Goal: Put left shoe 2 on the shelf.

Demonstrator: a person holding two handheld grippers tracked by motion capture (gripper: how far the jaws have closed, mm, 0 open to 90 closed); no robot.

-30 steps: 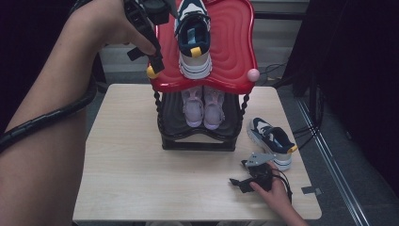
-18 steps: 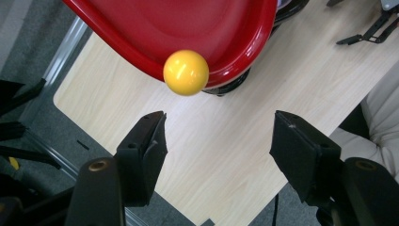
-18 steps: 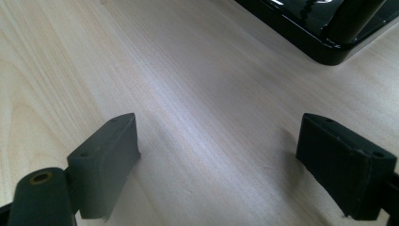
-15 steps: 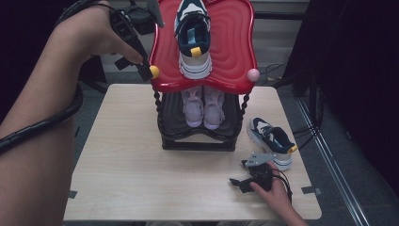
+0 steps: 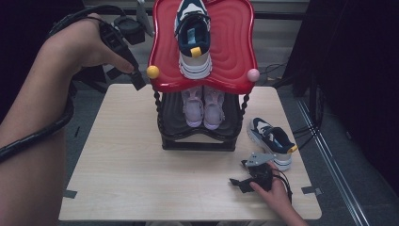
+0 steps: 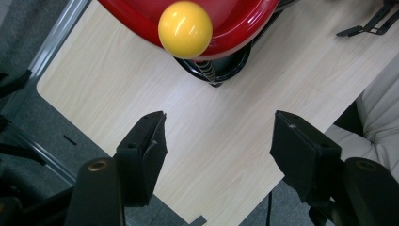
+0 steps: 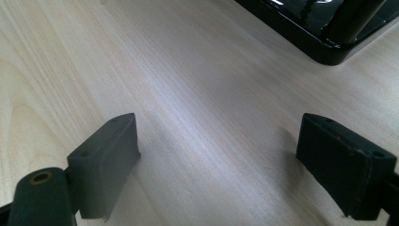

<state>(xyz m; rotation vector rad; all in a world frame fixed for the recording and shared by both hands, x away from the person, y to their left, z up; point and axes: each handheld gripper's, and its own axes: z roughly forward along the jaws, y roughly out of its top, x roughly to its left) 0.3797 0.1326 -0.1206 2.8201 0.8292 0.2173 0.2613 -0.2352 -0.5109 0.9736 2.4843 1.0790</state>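
A red-topped shoe rack [image 5: 235, 52] stands at the back of the table, with a yellow ball [image 5: 153, 72] and a pink ball [image 5: 253, 75] at its front corners. One navy and white sneaker [image 5: 193, 37] lies on the top shelf. A pale pink pair [image 5: 203, 106] sits on the black lower shelf. A second navy sneaker [image 5: 272, 141] rests on the table at the right. My left gripper [image 5: 138, 83] hangs open in the air just left of the yellow ball [image 6: 184, 29], nothing between its jaws [image 6: 219, 125]. My right gripper [image 5: 239, 173] lies open on the table beside the second sneaker, empty [image 7: 216, 132].
The light wooden table [image 5: 122, 165] has bare surface to the left of and in front of the rack. The rack's black base [image 7: 329, 33] lies just ahead of the right gripper. Cables trail off the table's right side, and grey floor surrounds it.
My left hand has drawn away from the top shelf, moving left and down past the yellow ball. The right gripper has stayed where it was.
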